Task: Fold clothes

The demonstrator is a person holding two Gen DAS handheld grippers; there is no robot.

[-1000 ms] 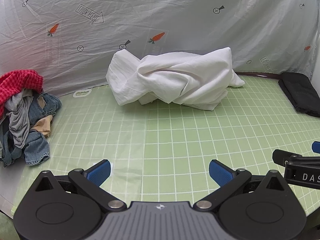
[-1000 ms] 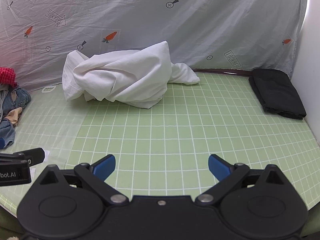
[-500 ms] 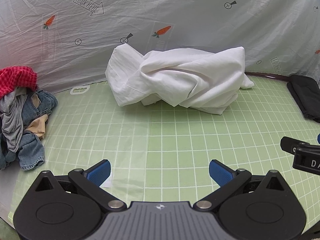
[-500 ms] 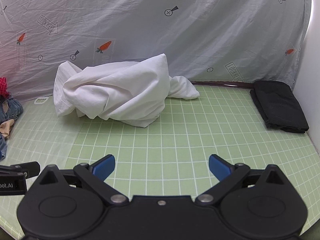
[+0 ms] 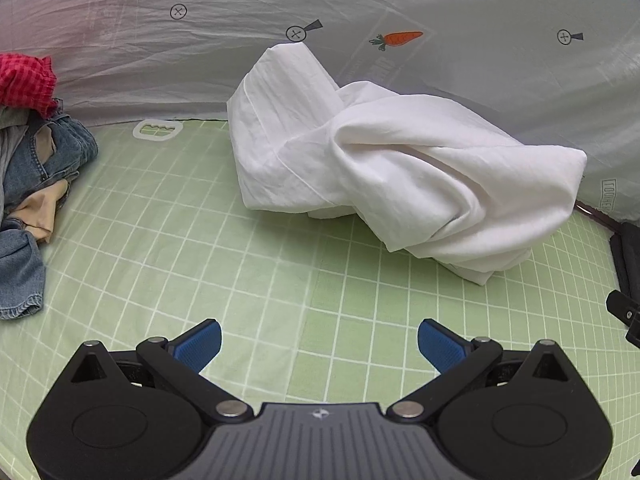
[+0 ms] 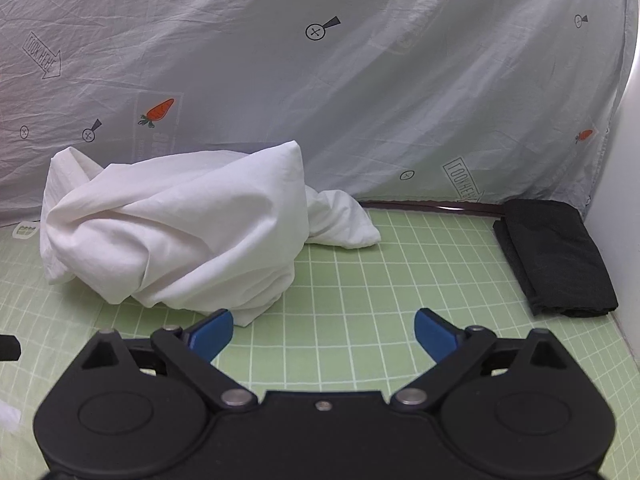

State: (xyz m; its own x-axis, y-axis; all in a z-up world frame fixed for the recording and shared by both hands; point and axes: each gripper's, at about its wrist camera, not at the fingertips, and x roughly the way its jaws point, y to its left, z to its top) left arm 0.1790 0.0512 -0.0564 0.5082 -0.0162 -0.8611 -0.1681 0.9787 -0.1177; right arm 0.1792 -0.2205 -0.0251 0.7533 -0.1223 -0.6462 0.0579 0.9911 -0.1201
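A crumpled white garment lies bunched on the green grid mat, against the back sheet; the right wrist view shows the same white garment at centre left. My left gripper is open a short way in front of it, nothing between its blue pads. My right gripper is open too, its left pad close to the garment's near edge. Part of the right gripper shows at the left view's right edge.
A heap of clothes with jeans and a red checked piece lies at the left. A folded black garment rests at the right by the white wall. A grey printed sheet hangs behind. A small white label lies on the mat.
Both grippers have moved forward toward the white garment, which now looks larger and nearer. The left view has swung so the clothes heap sits further left. Both stay open.
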